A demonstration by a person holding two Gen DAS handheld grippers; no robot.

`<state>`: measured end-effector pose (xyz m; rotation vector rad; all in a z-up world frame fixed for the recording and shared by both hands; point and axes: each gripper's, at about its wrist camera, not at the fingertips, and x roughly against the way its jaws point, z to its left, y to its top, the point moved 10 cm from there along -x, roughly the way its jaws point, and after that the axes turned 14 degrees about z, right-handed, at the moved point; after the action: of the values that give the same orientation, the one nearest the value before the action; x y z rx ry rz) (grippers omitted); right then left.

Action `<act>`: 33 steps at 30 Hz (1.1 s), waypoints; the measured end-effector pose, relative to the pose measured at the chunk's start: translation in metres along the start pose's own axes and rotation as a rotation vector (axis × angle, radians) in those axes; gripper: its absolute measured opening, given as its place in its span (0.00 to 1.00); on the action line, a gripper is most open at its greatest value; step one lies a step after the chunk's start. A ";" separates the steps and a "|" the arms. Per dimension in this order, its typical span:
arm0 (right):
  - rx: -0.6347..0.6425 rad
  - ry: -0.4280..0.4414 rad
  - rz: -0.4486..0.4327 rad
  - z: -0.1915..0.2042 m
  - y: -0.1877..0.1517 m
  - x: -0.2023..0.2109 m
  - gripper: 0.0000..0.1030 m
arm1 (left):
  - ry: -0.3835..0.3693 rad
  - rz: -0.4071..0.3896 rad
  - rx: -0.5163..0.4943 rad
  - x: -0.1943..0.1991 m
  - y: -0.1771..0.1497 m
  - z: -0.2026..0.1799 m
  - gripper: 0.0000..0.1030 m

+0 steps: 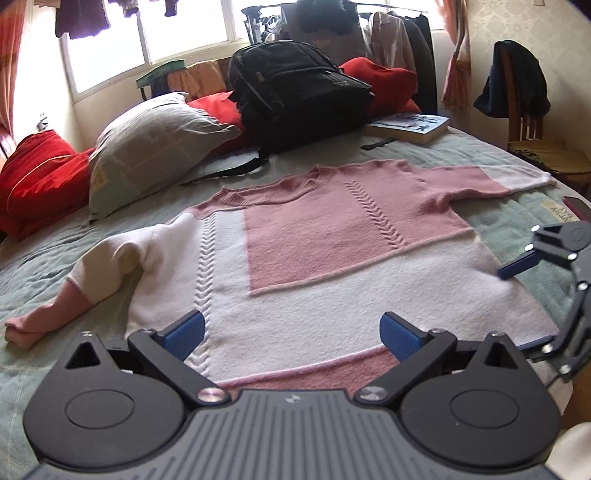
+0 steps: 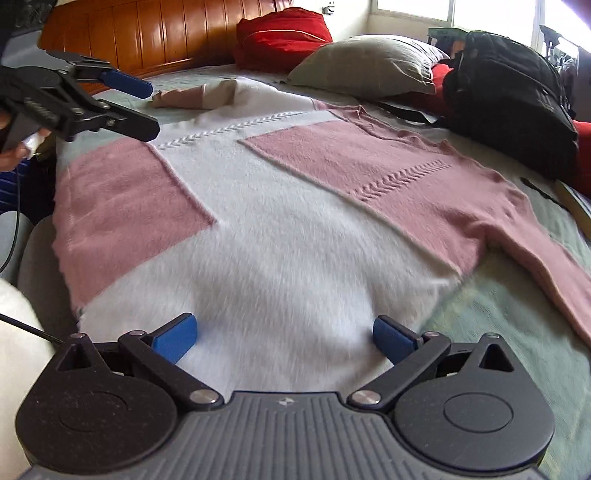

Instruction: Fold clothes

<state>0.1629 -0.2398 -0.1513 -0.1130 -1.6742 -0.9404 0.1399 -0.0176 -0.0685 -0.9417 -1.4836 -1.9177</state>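
Right wrist view: sweater hem blurred under spread right tool; left tool likewise apart.

Sweater: pink and white blocks, raised braid-like lines. Bedspread: pale green, quilted. Backpack: black. Pillow: grey and pale green, faint grid. Cushions: red. Headboard: orange-brown wood. Gripper pads: blue on black arms.
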 end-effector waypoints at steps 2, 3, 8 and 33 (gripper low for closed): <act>-0.009 0.015 -0.032 0.006 0.012 0.005 1.00 | -0.007 -0.006 -0.011 0.002 0.002 -0.003 0.98; -0.005 0.019 -0.050 0.010 0.019 0.005 1.00 | -0.013 -0.008 -0.015 0.003 0.002 -0.005 0.98; -0.005 0.026 -0.057 0.028 0.039 -0.011 1.00 | -0.020 0.003 -0.010 0.002 -0.004 -0.009 0.98; -0.478 -0.129 -0.081 -0.170 0.073 -0.036 1.00 | -0.028 0.026 0.064 -0.030 0.008 0.020 0.98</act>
<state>0.3460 -0.2831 -0.1399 -0.4366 -1.5482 -1.4076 0.1687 -0.0002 -0.0842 -0.9579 -1.5313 -1.8349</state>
